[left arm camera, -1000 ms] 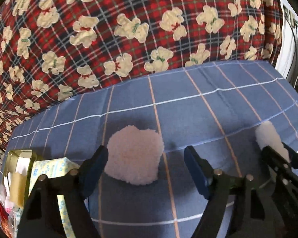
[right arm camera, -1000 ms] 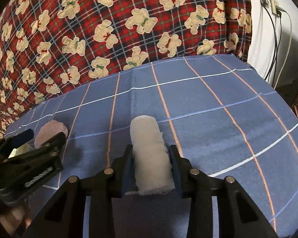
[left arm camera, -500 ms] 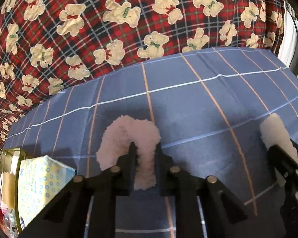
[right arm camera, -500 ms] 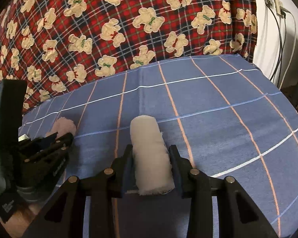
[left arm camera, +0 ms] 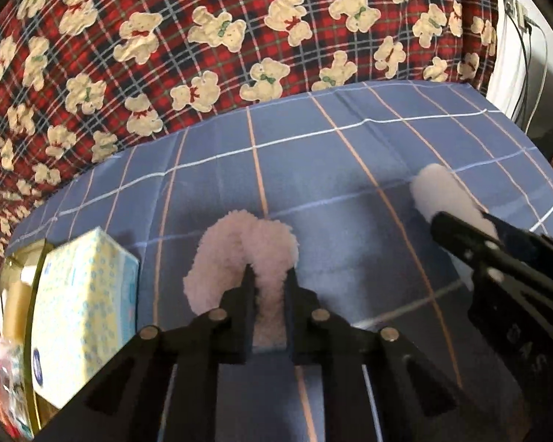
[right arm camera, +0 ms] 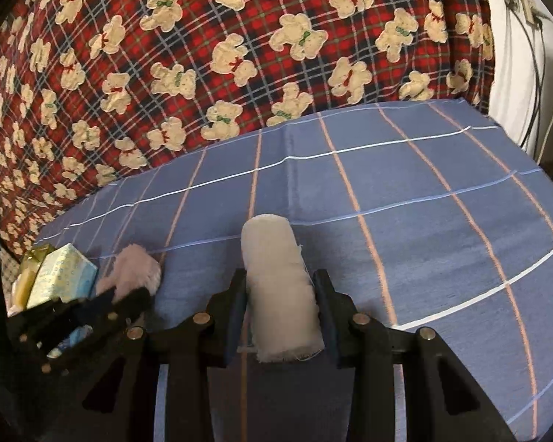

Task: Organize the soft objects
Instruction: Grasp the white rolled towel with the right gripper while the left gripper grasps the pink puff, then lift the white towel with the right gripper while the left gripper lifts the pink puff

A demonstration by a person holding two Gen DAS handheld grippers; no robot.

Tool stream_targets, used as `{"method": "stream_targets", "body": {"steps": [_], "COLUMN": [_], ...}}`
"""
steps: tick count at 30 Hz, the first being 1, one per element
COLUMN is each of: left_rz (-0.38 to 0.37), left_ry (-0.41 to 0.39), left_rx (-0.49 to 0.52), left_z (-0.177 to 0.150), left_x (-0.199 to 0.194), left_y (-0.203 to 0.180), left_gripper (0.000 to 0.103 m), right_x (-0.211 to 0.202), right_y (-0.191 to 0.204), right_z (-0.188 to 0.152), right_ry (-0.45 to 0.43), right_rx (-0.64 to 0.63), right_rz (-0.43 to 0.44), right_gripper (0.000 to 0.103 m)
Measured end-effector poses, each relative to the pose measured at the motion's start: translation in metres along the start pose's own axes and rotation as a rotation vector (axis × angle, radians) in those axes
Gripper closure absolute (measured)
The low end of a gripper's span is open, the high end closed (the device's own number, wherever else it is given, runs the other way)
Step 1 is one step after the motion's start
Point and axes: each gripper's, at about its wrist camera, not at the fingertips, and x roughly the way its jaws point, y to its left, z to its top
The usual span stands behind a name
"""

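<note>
My left gripper [left arm camera: 270,276] is shut on a fluffy pale pink pad [left arm camera: 239,246], pinching its middle so it folds up over the blue checked cloth [left arm camera: 313,154]. My right gripper [right arm camera: 279,280] is shut on a white rolled cloth [right arm camera: 276,280] that sticks out forward between the fingers. The roll also shows at the right of the left wrist view [left arm camera: 446,195], and the pink pad at the left of the right wrist view [right arm camera: 132,269].
A pale blue-and-yellow patterned pack [left arm camera: 81,305] stands in a gold-rimmed container [left arm camera: 14,287] at the left edge. A red plaid teddy-bear blanket [left arm camera: 202,37] rises behind the blue cloth. Cables and wall sockets [right arm camera: 527,11] are at the far right.
My left gripper closed on the pink pad, which was lying flat between open fingers, and lifted it folded. My right gripper kept holding the white roll.
</note>
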Motion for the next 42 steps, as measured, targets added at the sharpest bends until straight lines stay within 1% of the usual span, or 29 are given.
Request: {"method": "stream_targets", "body": {"steps": [3,8,17,23,28,36,42], "left_rz": [-0.004,0.003,-0.038,-0.078,-0.088,-0.124,-0.12], "left_ry": [-0.007,-0.057,-0.144,-0.208,-0.274,-0.309,-0.348], "left_rx": [-0.009,-0.029,-0.047,-0.09,-0.101,-0.134,-0.142], "left_z": [-0.01,-0.026,-0.035,-0.04,-0.043,-0.046,-0.05], "left_x": [-0.005,-0.013,-0.029,-0.041,-0.052,-0.058,-0.065], "left_y": [-0.001,0.001,0.007,0.019,0.024,0.035,0.038], "left_gripper": [0.093,0.093,0.093,0.093,0.093,0.093,0.093], "right_x": [-0.001,-0.004,-0.009,-0.021,-0.028,-0.038,-0.05], "right_y": [0.002,0.008,0.01,0.023,0.029,0.036,0.041], "right_z": [-0.002,-0.005,-0.007,-0.008,-0.01,-0.014,-0.018], "right_ry": [-0.001,-0.009,-0.037,-0.096,-0.14,-0.198,-0.263], "right_rx": [-0.004,-0.029,-0.039,-0.097,-0.13,-0.163,-0.186], "right_rz": [0.013,0.023,0.014,-0.02,-0.034,-0.05,-0.059], "right_gripper": [0.064,0.064,0.064,0.064,0.064,0.064,0.064]}}
